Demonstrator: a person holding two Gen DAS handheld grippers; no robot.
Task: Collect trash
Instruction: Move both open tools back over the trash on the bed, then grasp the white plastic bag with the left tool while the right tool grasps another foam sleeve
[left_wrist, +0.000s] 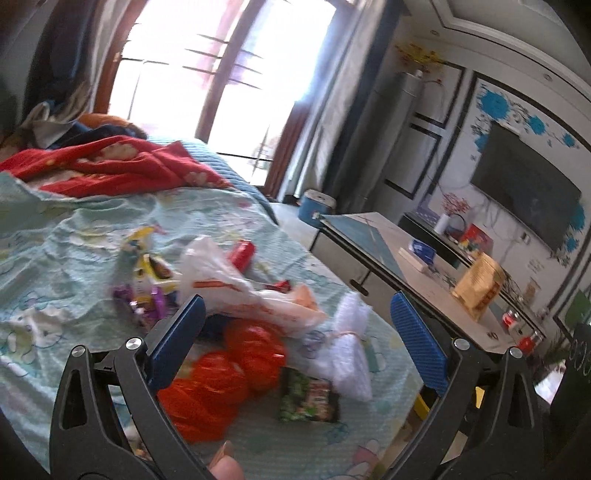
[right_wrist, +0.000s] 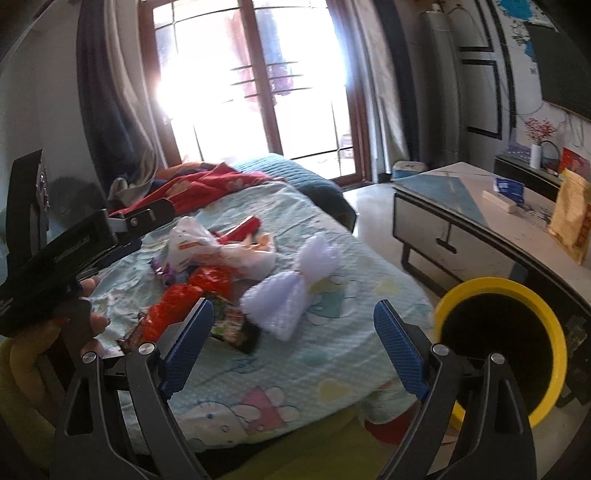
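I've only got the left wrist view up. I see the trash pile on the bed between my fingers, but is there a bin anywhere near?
Observer: Yes. The right wrist view shows a yellow-rimmed bin on the floor at the bed's corner; your view only catches a yellow sliver.
Operator: Is it open?
Observer: Its mouth is open and dark inside; I cannot tell its contents.
Operator: Is the right gripper carrying anything?
Observer: No. The right gripper is open and empty, with the white mesh bundle lying on the bed beyond its fingers.
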